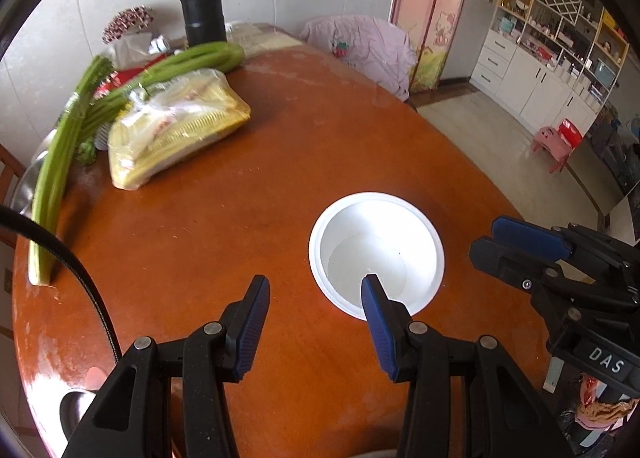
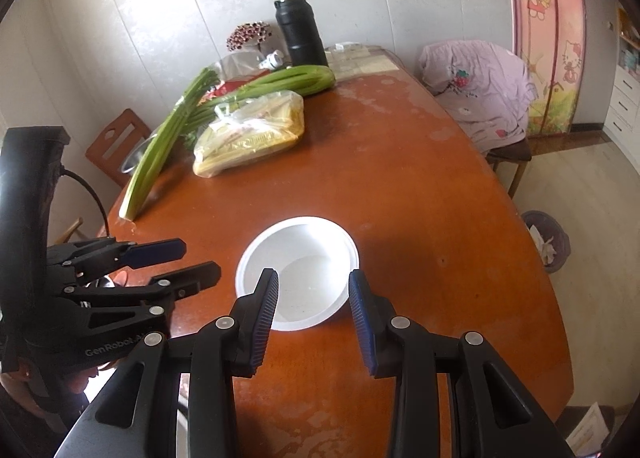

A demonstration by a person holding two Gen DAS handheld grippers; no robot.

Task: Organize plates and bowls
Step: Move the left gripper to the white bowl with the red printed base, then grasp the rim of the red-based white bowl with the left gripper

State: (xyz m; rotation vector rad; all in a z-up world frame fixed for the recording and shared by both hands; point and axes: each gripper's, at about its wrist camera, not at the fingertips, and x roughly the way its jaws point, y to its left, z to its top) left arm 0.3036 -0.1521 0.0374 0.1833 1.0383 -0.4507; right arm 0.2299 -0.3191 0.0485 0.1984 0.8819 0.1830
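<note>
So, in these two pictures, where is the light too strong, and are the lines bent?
Left wrist view: glare washes out the white bowl, so its inside is hard to read, and the cabinets at the right edge curve. Right wrist view: the bowl is less washed out, the wall panels bow, and the brown table shows pale patches. Both have dark round corners.

White bowl (image 1: 376, 254) standing upright on the counter (image 1: 240, 198)

The bowl is round, plain white and looks empty; it has a wide flat rim and a flat bottom, and its opening faces up. It stands alone on the bare reddish-brown wooden surface, near the front edge, well apart from the vegetables and the bag at the far side. In the right wrist view the same bowl (image 2: 298, 274) sits in the middle of the picture, and light falls brightly on its far inner wall.
</note>
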